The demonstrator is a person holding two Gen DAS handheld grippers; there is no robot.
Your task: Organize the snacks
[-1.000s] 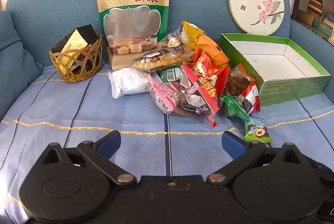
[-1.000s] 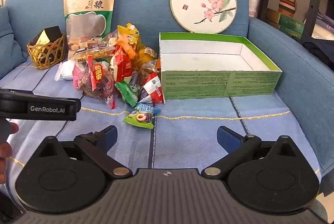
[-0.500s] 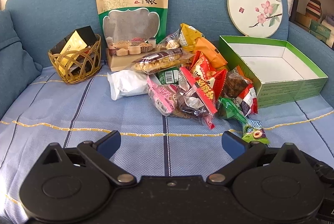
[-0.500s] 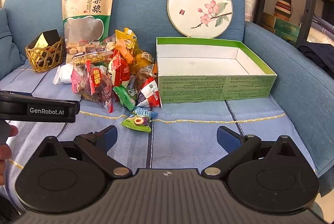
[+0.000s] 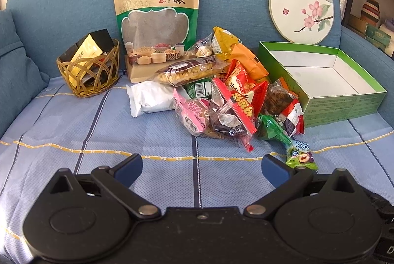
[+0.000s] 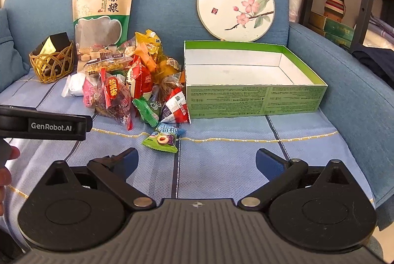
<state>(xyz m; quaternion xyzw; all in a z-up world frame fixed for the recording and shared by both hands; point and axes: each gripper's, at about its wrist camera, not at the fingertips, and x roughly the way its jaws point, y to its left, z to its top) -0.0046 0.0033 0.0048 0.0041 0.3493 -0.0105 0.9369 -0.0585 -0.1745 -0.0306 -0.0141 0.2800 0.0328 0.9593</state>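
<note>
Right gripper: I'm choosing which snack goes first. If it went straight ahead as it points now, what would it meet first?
Probably the small green plum candy packet, lying alone nearest the open right gripper, slightly left of centre. Beyond it stands the green box; depth is uncertain.

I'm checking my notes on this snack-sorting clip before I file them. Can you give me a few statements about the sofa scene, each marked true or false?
1. The green cardboard box has nothing in it. True.
2. The small green plum candy packet lies inside that box. False: it lies on the blue checked sofa cover, in front of the snack pile.
3. The woven wicker basket holds black and gold packets. True.
4. The right gripper is shut on a snack. False: it is open and holds nothing.
5. The round white fan with pink blossoms lies flat on the seat. False: it leans against the backrest behind the box.
</note>
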